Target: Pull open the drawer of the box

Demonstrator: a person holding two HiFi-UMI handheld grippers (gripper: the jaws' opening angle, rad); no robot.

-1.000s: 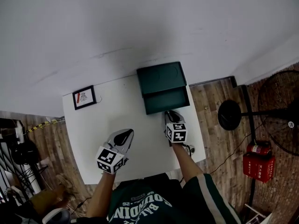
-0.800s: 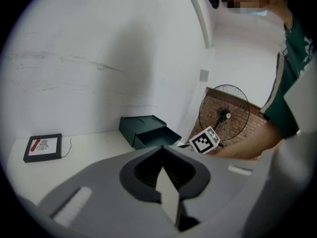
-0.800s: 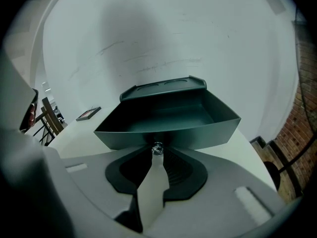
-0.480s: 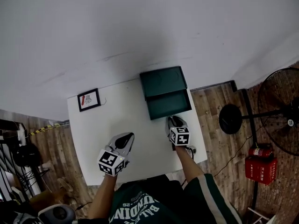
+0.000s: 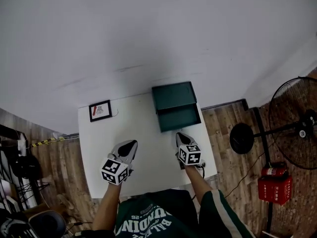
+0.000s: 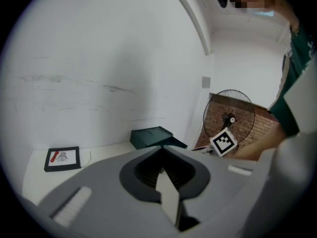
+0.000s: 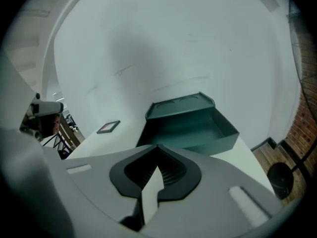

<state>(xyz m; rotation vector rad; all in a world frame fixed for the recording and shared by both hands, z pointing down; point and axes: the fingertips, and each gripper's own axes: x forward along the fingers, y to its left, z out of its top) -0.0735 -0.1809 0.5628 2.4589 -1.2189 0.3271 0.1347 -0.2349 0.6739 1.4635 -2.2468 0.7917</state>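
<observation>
A dark green box (image 5: pixel 173 96) stands at the far right of the white table (image 5: pixel 143 155), its drawer (image 5: pixel 180 118) pulled out toward me and empty inside. My right gripper (image 5: pixel 180 135) is just in front of the drawer's front wall, shut with nothing between its jaws. In the right gripper view the open drawer (image 7: pixel 200 132) lies straight ahead of the right gripper (image 7: pixel 154 175). My left gripper (image 5: pixel 130 144) hovers over the middle of the table, shut and empty. The left gripper view shows the left gripper (image 6: pixel 162 176) with the box (image 6: pixel 151 136) far ahead.
A small black picture frame (image 5: pixel 100 110) lies at the table's far left corner. Right of the table, on the wooden floor, stand a fan (image 5: pixel 297 123) with a round base (image 5: pixel 242 138) and a red fire-extinguisher case (image 5: pixel 272 184). A white wall runs behind the table.
My right gripper has drawn back a little from the drawer front. The head view has pulled away, so the table looks smaller. The left gripper has hardly moved.
</observation>
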